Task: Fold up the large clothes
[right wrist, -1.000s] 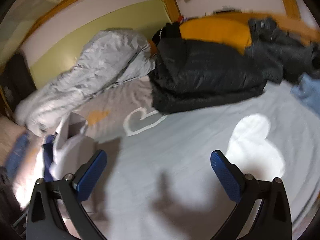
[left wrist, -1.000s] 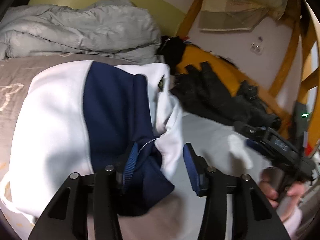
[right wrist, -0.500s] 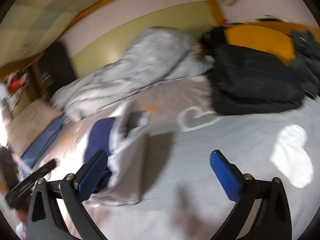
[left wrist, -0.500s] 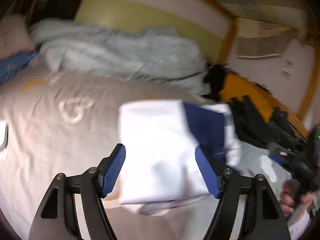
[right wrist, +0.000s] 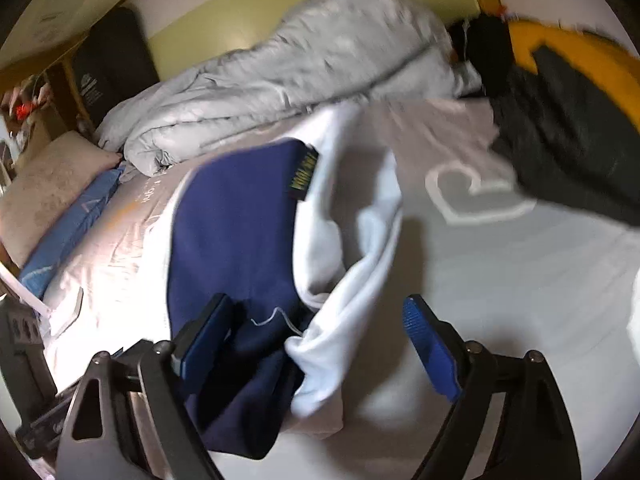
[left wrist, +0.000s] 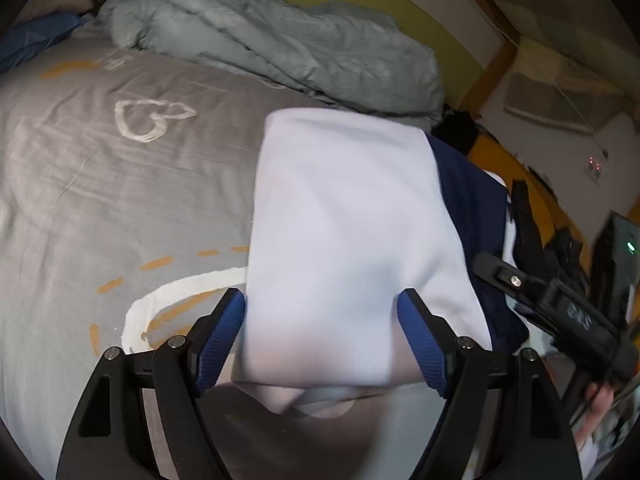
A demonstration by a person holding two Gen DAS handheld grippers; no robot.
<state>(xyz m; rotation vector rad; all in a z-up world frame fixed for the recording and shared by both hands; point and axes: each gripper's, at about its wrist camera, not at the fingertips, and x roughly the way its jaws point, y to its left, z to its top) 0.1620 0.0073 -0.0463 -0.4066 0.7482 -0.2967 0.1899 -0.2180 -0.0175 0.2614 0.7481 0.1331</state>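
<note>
A white and navy garment [left wrist: 344, 216] lies folded on the grey bed sheet [left wrist: 100, 184], white panel up in the left wrist view. My left gripper [left wrist: 324, 340] stands over its near edge. Its jaws are opening, the white cloth lies between the pads, and neither pad presses on it. In the right wrist view the garment [right wrist: 240, 224] shows its navy panel and a bunched white fold. My right gripper [right wrist: 316, 340] straddles that near end. Its jaws are closing; the left pad is by the navy cloth and the right pad is clear of it.
A rumpled grey duvet [left wrist: 260, 36] lies along the far side. A black jacket [right wrist: 560, 136] on an orange item [right wrist: 568, 52] fills the far right. A pillow [right wrist: 44, 184] and a blue item [right wrist: 68, 228] lie at the left. A hand [left wrist: 596, 404] holds the right tool's black body [left wrist: 576, 316].
My left gripper let go of the navy cloth, opened and swung left; the garment now lies white side up. My right gripper swung left over the garment, its jaws narrowing.
</note>
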